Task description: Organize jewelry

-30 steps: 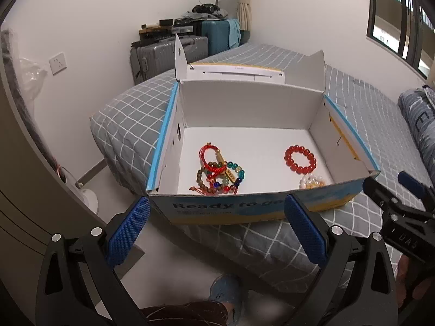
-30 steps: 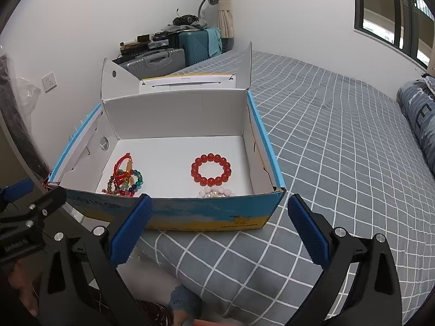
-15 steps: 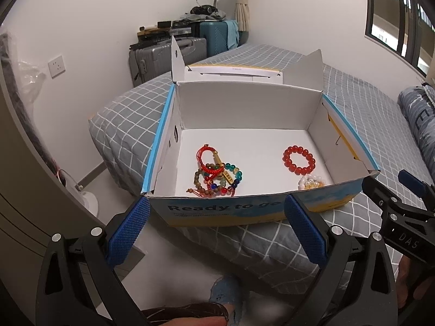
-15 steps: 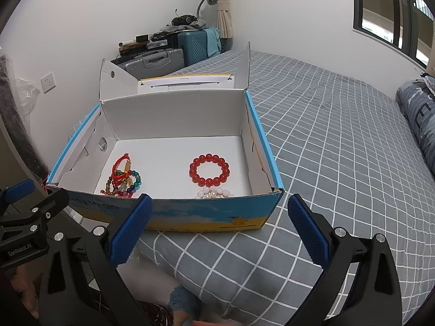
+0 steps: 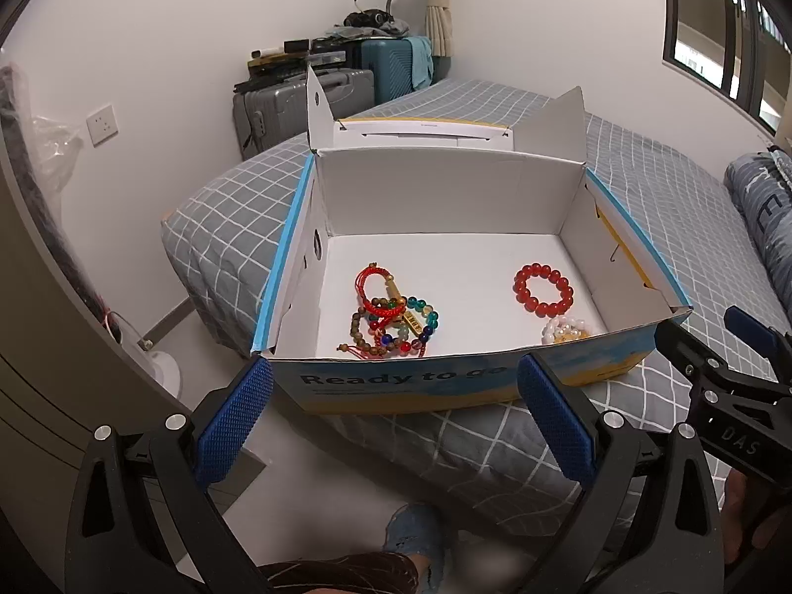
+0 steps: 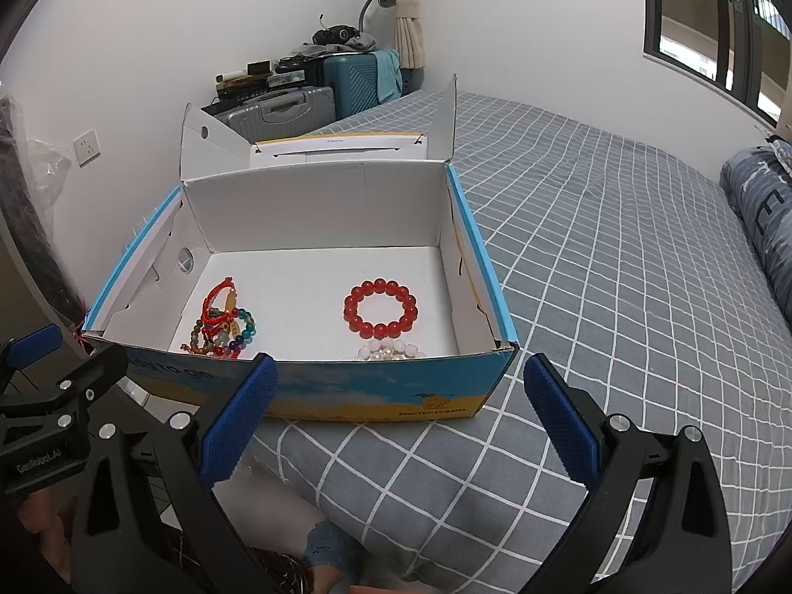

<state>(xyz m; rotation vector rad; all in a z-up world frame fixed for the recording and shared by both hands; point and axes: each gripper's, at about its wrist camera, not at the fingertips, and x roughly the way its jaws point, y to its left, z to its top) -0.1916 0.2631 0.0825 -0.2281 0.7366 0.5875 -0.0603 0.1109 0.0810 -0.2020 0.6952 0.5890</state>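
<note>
An open cardboard box (image 5: 445,381) (image 6: 386,391) sits on the corner of a grey checked bed. Inside, at the left, lies a tangled heap of bracelets (image 5: 391,314) (image 6: 222,319): red cord, brown and coloured beads. A red bead bracelet (image 5: 543,288) (image 6: 380,308) lies at the right, with a pearl bracelet (image 5: 564,330) (image 6: 391,349) just in front of it, half hidden by the front wall. My left gripper (image 5: 396,396) is open below the box front. My right gripper (image 6: 396,396) is open at the box's front right corner. Both are empty.
The grey checked bed (image 6: 618,247) spreads to the right, with a rolled blue quilt (image 6: 762,213) at its far edge. Suitcases (image 5: 307,99) stand behind against the wall. A person's knee in torn jeans (image 6: 331,549) is below the grippers. A white fan base (image 5: 163,369) sits on the floor, left.
Both grippers have shifted slightly toward the box; the view into it is a little steeper. The jewelry has not moved.
</note>
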